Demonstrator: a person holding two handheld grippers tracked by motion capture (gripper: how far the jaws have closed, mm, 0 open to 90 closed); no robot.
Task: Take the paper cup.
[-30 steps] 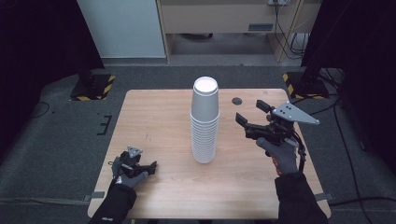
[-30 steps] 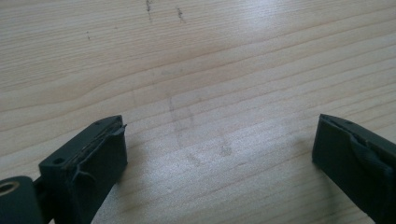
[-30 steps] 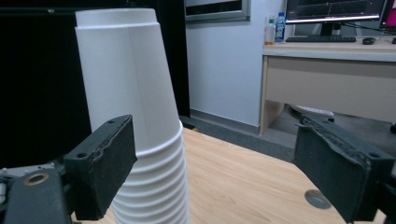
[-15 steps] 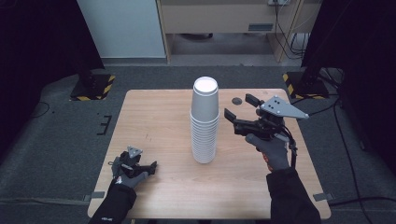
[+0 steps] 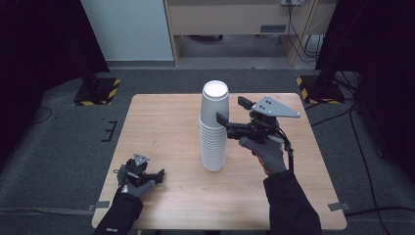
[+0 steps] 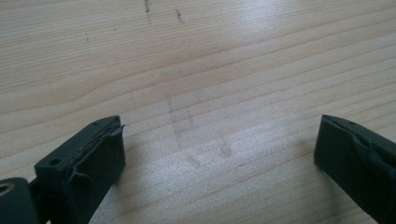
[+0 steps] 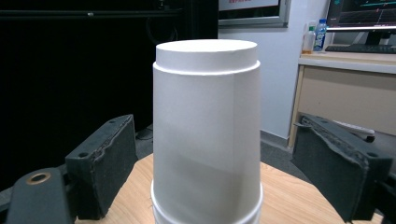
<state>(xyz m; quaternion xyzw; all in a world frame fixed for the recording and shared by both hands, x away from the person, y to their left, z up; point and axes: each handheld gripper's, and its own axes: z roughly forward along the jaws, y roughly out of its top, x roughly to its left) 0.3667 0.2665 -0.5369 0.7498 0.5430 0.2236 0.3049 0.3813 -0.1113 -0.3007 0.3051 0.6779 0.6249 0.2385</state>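
A tall stack of upside-down white cups (image 5: 214,128) stands at the middle of the wooden table (image 5: 161,122). My right gripper (image 5: 228,109) is open and level with the top of the stack, reaching in from its right. In the right gripper view the top cup (image 7: 207,121) stands between the two black pads (image 7: 105,163), with a gap on each side. My left gripper (image 5: 157,177) rests low near the table's front left corner. It is open, with bare wood between its fingers (image 6: 88,158).
Grey carpet surrounds the table. Yellow-and-black striped stand bases (image 5: 98,90) sit on the floor off the back left and back right (image 5: 318,83) corners. A cabinet (image 5: 230,19) stands behind. Bare wood lies left of the stack.
My right gripper has moved left, from a little way right of the stack to around its top cup. The left gripper has stayed in place.
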